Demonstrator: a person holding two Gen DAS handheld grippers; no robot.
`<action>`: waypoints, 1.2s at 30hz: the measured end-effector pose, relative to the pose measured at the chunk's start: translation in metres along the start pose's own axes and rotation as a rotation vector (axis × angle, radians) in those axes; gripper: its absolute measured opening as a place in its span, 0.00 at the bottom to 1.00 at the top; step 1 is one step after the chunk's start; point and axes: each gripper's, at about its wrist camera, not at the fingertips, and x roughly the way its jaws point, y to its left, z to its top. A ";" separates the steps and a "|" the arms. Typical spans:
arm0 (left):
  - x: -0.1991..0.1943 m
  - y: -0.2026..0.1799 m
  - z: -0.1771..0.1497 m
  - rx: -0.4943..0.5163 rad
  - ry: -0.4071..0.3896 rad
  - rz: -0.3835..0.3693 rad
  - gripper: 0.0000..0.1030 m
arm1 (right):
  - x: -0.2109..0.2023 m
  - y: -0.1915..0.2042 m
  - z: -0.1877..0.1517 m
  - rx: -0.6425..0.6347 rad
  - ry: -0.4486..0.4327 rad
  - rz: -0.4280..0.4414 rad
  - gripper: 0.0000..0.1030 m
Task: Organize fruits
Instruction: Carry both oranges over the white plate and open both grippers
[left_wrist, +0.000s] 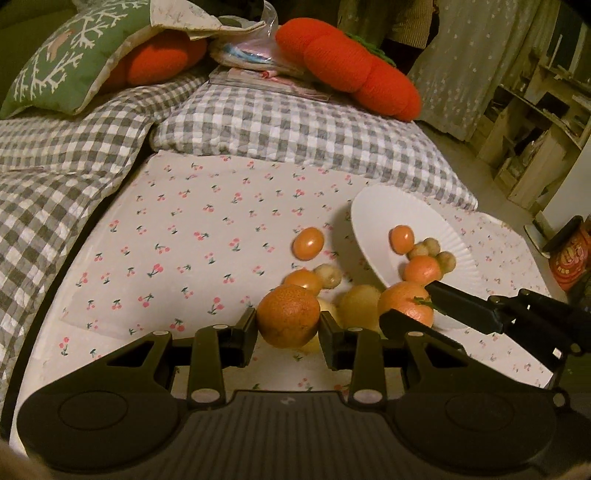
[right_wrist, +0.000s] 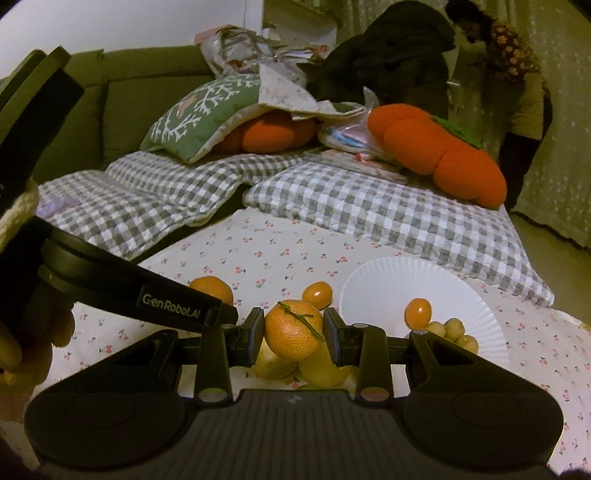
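Observation:
My left gripper (left_wrist: 288, 326) is shut on a large orange (left_wrist: 288, 316), held just above the cherry-print cloth (left_wrist: 192, 236). To its right, my right gripper (left_wrist: 410, 308) is shut on a stemmed orange (left_wrist: 404, 301). The right wrist view shows that stemmed orange (right_wrist: 294, 329) between the pads, with yellow fruits (right_wrist: 321, 365) lying below it. The left gripper (right_wrist: 221, 306) reaches in from the left with its orange (right_wrist: 211, 290). A white paper plate (left_wrist: 388, 210) holds a small orange (left_wrist: 402, 239), a mandarin (left_wrist: 422, 268) and several tan fruits (left_wrist: 428, 248). Loose oranges (left_wrist: 308, 242) lie on the cloth.
Grey gingham quilts (left_wrist: 295, 125) border the cloth at the back. On them lie orange pumpkin cushions (left_wrist: 351, 62) and a green pillow (left_wrist: 70, 62). Shelves (left_wrist: 535, 129) stand at the far right. A person (right_wrist: 517, 92) stands behind the bed.

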 end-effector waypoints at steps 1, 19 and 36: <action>0.000 -0.002 0.001 -0.004 -0.001 -0.003 0.24 | -0.002 -0.002 0.001 0.004 -0.006 -0.002 0.30; 0.010 -0.030 0.033 -0.042 -0.033 -0.087 0.25 | -0.038 -0.109 0.011 0.351 -0.060 -0.121 0.31; 0.070 -0.080 0.035 0.152 -0.046 -0.112 0.25 | 0.007 -0.152 -0.025 0.641 0.149 -0.102 0.31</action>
